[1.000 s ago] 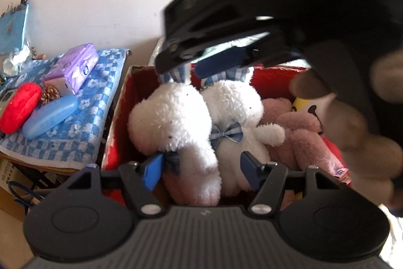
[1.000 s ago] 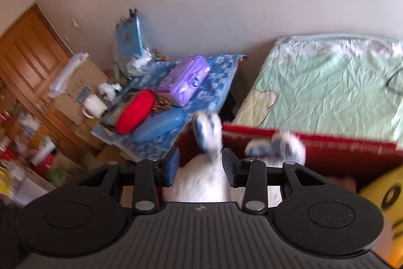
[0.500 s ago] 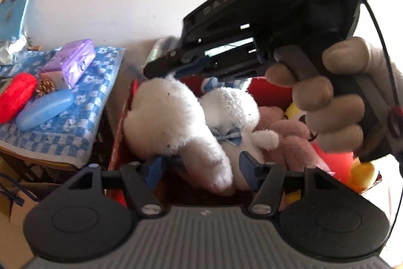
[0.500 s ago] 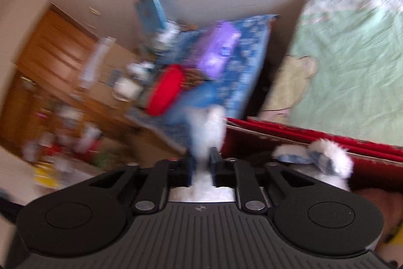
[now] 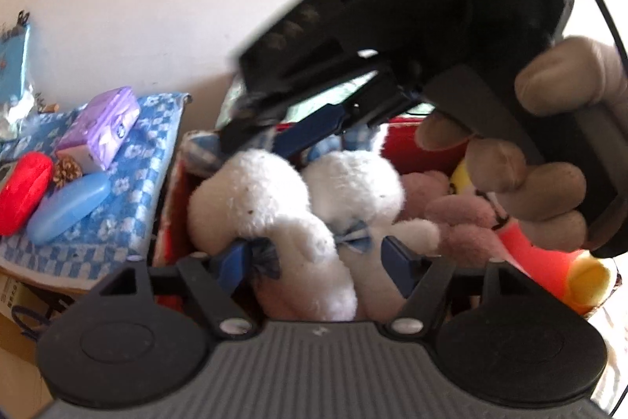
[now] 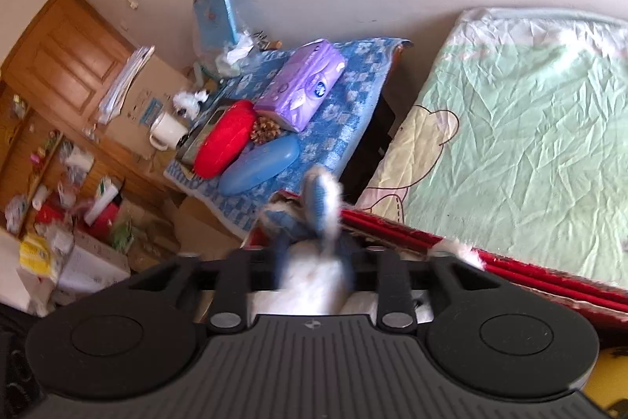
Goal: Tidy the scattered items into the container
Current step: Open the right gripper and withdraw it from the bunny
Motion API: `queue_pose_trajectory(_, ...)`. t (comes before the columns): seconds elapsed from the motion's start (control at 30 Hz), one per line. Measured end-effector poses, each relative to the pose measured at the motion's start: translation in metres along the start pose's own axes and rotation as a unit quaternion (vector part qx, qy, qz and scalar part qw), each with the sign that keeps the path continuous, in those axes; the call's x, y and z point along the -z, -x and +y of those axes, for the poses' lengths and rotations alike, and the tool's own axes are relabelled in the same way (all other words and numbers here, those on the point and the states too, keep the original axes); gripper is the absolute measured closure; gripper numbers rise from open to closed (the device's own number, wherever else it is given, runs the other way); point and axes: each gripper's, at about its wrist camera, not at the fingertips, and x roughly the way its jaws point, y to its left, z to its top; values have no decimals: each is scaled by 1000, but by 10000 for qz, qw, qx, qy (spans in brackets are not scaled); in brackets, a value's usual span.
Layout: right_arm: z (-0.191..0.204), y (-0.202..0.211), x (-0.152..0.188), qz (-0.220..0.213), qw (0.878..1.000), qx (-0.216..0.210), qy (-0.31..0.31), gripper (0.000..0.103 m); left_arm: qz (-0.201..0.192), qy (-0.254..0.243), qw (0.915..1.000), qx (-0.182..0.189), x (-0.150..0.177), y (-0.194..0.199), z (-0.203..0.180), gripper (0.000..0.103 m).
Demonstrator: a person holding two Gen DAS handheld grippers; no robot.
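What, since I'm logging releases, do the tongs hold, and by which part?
Nothing gripped: both have just been opening. The left tongs straddle the body of the white bunny; the right tongs straddle a bunny ear.

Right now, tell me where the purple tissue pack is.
The purple tissue pack lies on the blue checked cloth left of the bed, with the pine cone and red case beside it; the left wrist view shows it at far left.

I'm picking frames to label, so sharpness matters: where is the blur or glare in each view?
Left wrist view: the right gripper is smeared and the lower right corner washes out. Right wrist view: the rabbit ear between the fingers is blurred; the bed sheet stays sharp.
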Motion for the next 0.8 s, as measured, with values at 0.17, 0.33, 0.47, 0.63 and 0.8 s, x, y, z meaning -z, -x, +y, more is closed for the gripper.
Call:
queue_pose_trajectory(0.17, 31, -12, 4, 394, 9938, 515, 905, 31, 2, -252, 9996, -126, 2, -4, -9, 26)
queue_pose_trajectory(0.33, 23, -22, 8, 463, 9962, 371, 636, 48, 29, -91, 9998, -153, 1, 1, 4, 34)
queue_pose_trajectory(0.47, -2, -7, 15, -304, 9983, -350, -359, 62, -85, -102, 9997, -183, 2, 11, 10, 31)
queue_pose_trajectory(0.63, -21, -11, 25, -433, 9946, -365, -866, 68, 79, -307, 9989, -332, 6, 4, 9, 30)
queue_pose_trajectory(0.8, 11, 6, 21, -631, 9978, 153, -166, 63, 75, -208, 9995, -208, 3, 6, 15, 30)
